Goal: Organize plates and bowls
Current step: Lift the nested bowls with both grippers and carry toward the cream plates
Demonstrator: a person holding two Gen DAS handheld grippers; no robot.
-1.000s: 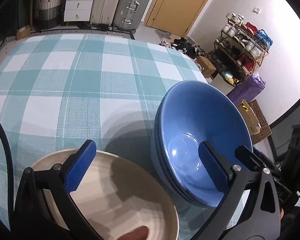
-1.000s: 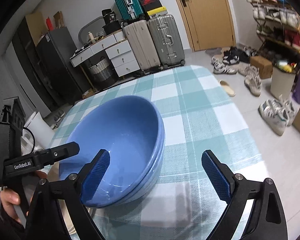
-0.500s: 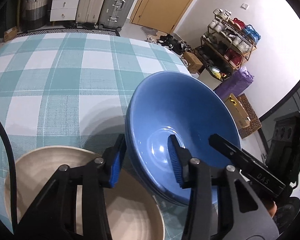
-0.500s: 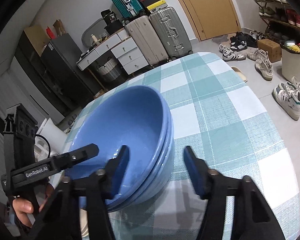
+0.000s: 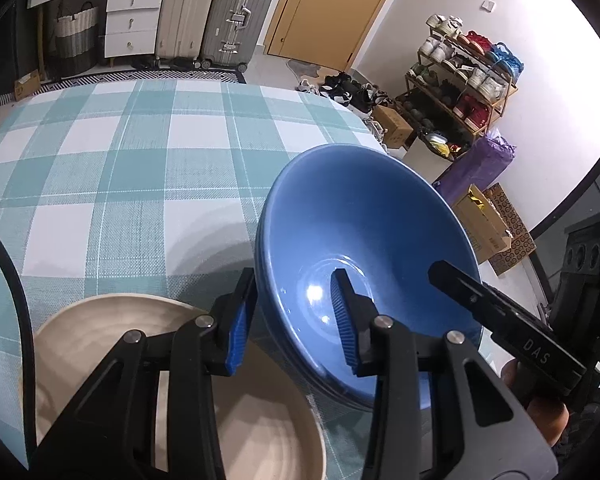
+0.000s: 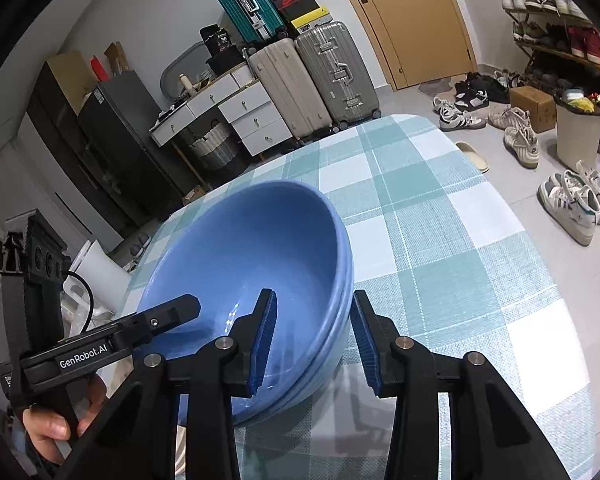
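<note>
A stack of blue bowls [image 5: 360, 220] stands on the teal check tablecloth [image 5: 120, 160], with a beige bowl [image 5: 100, 352] just to its left. My left gripper [image 5: 292, 320] straddles the stack's near-left wall, one pad outside and one inside, jaws closing and pressing on it. My right gripper [image 6: 315, 340] straddles the opposite wall of the blue bowls [image 6: 240, 248] the same way, its jaws closing on the rim. In the right wrist view, one finger [image 6: 172, 312] of the left gripper reaches into the bowl. Whether the stack is off the cloth I cannot tell.
The table's edge [image 6: 540, 248] runs close on the right, with shoes [image 6: 572, 204] on the floor beyond. Suitcases [image 5: 236, 12], a white drawer unit [image 5: 132, 20] and a shoe rack [image 5: 460, 80] stand past the far end. A hand [image 6: 48, 428] holds the left gripper.
Both grippers went from wide open to closed over opposite walls of the blue stack. The left gripper shifted right from over the beige bowl onto the blue rim.
</note>
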